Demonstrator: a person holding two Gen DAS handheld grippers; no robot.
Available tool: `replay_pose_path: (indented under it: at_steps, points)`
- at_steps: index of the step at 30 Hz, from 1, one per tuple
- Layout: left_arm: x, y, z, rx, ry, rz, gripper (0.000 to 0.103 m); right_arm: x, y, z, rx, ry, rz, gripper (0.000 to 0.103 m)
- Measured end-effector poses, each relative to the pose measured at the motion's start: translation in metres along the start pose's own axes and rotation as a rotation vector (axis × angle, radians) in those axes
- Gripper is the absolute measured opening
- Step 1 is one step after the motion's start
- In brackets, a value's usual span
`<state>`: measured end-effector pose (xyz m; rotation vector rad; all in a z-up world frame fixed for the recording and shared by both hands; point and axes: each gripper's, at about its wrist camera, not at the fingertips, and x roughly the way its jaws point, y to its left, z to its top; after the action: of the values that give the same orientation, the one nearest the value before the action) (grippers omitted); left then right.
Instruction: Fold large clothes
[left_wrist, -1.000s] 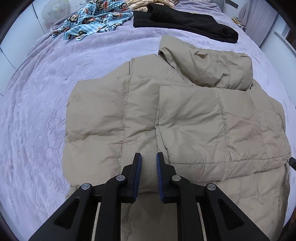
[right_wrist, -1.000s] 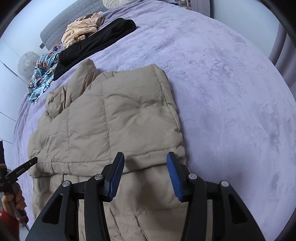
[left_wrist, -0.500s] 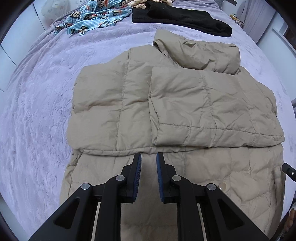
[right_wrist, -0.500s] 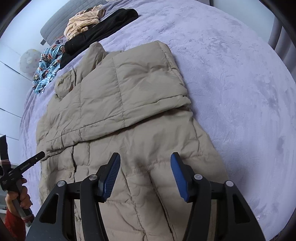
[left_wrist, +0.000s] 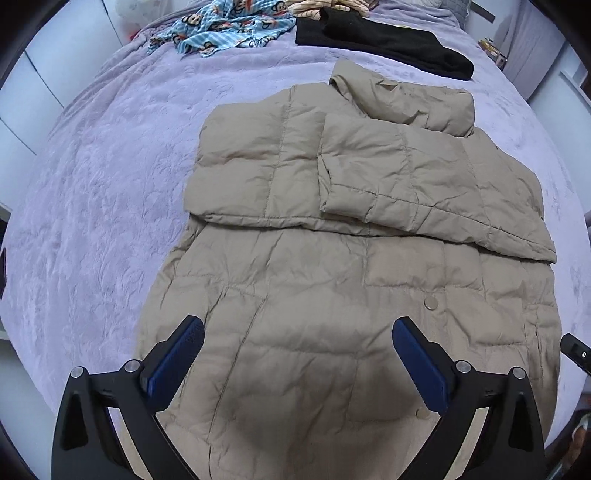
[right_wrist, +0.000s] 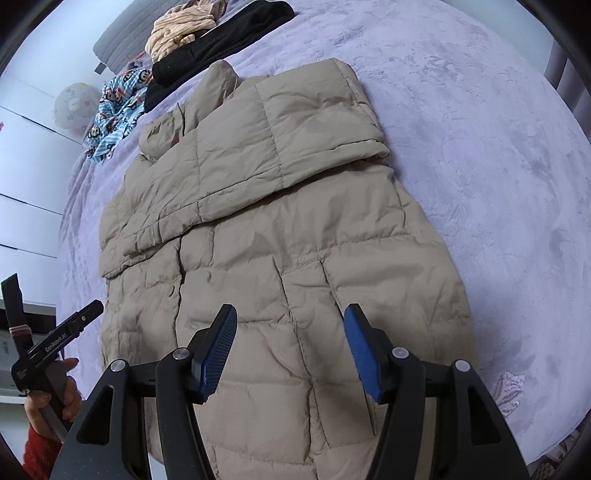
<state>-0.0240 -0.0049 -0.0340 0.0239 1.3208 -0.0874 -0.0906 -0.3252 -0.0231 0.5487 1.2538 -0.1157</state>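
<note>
Both grippers have pulled back toward the hem, left gripper (left_wrist: 297, 360) jaws just sprung wide, right gripper (right_wrist: 290, 350) half-open, both empty. Puffer jacket (left_wrist: 332, 295) lies sleeves-folded on the bed (left_wrist: 92, 184); grab both hem corners evenly.

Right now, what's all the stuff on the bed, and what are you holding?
Puffy coat: one, tan, middle of bed, sleeves folded across.
Black garment: one, far end of bed.
Monkey-print cloth: one, blue, far end.
Striped cloth: one, cream, beside the black garment.
Bedcover: one, lilac, under everything.
Left gripper: black, blue fingers just opened wide, nothing between them.
Right gripper: same colours, opening, empty.
Left hand: red sleeve.
</note>
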Motion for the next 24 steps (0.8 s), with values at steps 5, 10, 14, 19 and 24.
replay_pose_path:
  at_steps: [5, 10, 14, 19, 24]
  points:
    - [-0.015, 0.007, -0.02, -0.031, 0.003, 0.017, 0.102, -0.011, -0.002, -0.009, -0.001, -0.01, 0.034, 0.082]
    - [-0.032, 0.012, -0.037, -0.029, 0.0, 0.027, 0.102, -0.014, -0.004, -0.019, 0.026, 0.003, 0.087, 0.091]
    - [-0.04, 0.017, -0.048, -0.012, 0.001, 0.022, 0.102, -0.013, 0.0, -0.031, 0.064, 0.041, 0.136, 0.091]
    - [-0.039, 0.032, -0.062, 0.023, 0.018, 0.011, 0.102, -0.009, 0.007, -0.052, 0.12, 0.094, 0.164, 0.091]
    - [-0.039, 0.054, -0.08, 0.05, 0.024, -0.003, 0.102, -0.007, 0.012, -0.081, 0.243, 0.095, 0.203, 0.091]
